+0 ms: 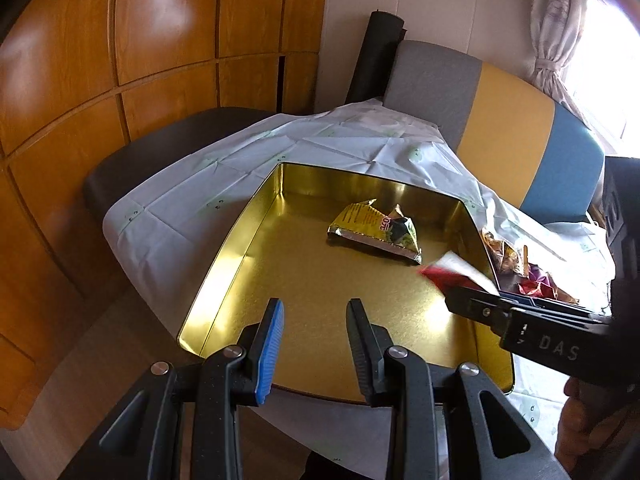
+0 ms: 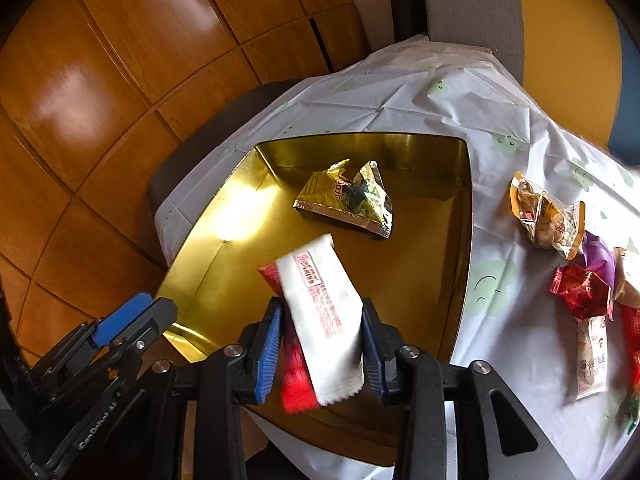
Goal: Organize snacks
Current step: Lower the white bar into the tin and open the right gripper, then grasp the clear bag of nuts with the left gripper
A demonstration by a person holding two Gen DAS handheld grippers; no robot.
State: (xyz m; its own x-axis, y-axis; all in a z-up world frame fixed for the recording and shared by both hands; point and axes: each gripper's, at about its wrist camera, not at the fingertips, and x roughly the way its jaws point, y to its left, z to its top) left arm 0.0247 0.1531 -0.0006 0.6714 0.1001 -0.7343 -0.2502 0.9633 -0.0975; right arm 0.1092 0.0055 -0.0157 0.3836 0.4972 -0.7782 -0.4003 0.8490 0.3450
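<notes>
We see the right gripper point(image 2: 320, 344) poised over the near part of the gold tin point(image 2: 466, 240), its jaws parted about a packet's width with a white-and-red snack packet point(image 2: 320, 304) between them. The packet looks motion-blurred at its lower end, and we cannot tell whether the ribbed pads still press it. It is a flat, matte pouch with a crimped, zigzag seam and red print.

Our left gripper point(image 1: 316, 320) hangs above the tin's near left corner, jaws partly spread and empty, one pad blue and ribbed, the other black.

The tin is a shallow rectangular box of shiny brass-coloured metal with rounded corners and a finely grained floor. Toward its far wall lies a crumpled yellow-green foil packet point(image 2: 346, 202), creased and glossy.

The counter wears a thin white cloth point(image 2: 440, 96), sharply creased from folding, with pale green motifs. Along its right edge, outside the tin, sit more wrappers: a clear orange-trimmed bag point(image 2: 548, 216), a crinkled red foil packet point(image 2: 582, 292) and a purple wrapper point(image 2: 598, 258).
</notes>
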